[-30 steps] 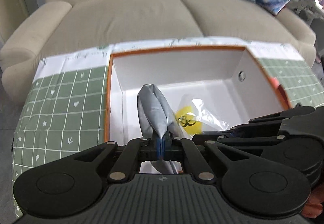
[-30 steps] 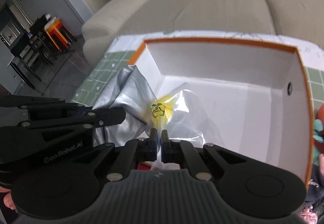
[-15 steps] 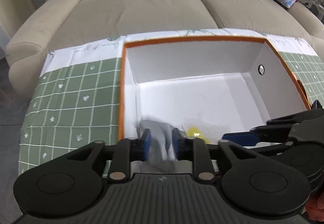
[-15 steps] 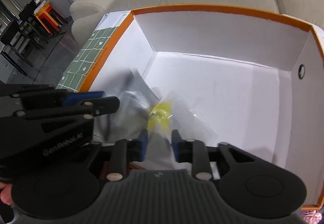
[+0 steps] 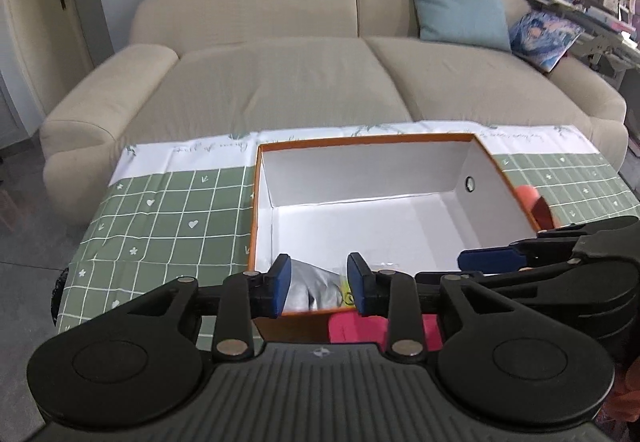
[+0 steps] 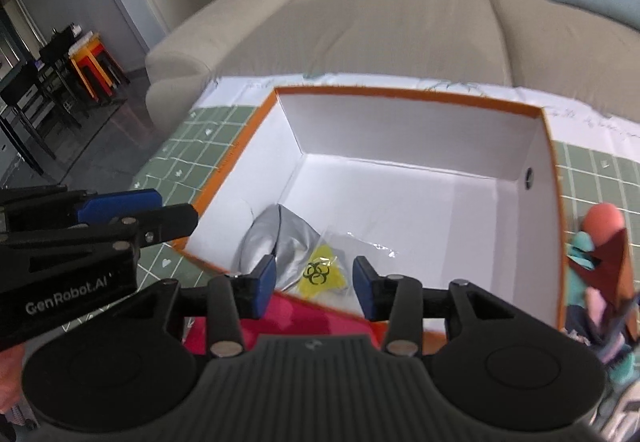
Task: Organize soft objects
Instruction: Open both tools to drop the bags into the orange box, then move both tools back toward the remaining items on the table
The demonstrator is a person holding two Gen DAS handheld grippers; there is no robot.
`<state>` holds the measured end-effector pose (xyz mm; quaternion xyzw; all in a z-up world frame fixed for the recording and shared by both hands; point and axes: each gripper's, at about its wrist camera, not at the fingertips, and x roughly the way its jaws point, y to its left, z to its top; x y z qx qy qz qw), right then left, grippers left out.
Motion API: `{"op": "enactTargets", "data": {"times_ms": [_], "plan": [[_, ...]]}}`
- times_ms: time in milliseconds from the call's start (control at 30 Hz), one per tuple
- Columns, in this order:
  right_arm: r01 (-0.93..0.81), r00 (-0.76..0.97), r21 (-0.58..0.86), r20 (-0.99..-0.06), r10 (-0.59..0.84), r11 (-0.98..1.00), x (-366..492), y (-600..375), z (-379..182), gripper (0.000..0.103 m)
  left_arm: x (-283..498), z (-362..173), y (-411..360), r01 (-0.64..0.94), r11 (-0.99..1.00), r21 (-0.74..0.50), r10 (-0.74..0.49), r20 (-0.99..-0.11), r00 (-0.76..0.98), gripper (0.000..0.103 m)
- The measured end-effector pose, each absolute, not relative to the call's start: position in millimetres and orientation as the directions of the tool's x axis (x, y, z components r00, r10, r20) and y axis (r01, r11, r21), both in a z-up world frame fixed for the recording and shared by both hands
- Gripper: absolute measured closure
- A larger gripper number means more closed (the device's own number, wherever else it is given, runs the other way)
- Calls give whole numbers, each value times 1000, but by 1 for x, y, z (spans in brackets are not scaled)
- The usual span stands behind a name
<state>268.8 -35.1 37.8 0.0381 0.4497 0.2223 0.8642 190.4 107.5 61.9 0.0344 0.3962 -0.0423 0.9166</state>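
Now the beige sofa (image 5: 288,82) sits behind the tabletop (image 5: 160,210) and its orange box (image 6: 554,226). Inside rest a silver bag (image 6: 280,242) and a clear biohazard-marked pouch (image 6: 324,270). Both grippers, left (image 5: 319,284) and right (image 6: 315,290), have just been opening, released; best withdraw straight upward. One casing reads "GenRobot.AI".
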Motion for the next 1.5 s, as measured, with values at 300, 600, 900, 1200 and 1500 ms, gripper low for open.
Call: {"op": "enactTargets", "data": {"times_ms": [300,600,900,1200,1500], "plan": [[-366,593,214,-696,404,906,193,-66,49,59,123,64,95,148,989,-18,-122,-670,733,66],[-373,677,153,-630,381,915,130,-97,45,59,77,47,73,194,979,-59,-185,-650,737,62],[-340,654,128,-680,331,932,93,-130,24,59,46,25,38,291,955,-58,-253,-670,698,62],[-248,608,96,-760,232,964,71,-175,-6,59,48,8,4,356,931,-77,-306,-696,650,62],[-65,594,128,-792,141,990,82,-225,-20,59,65,-9,-34,397,912,-103,-343,-721,602,62]]}}
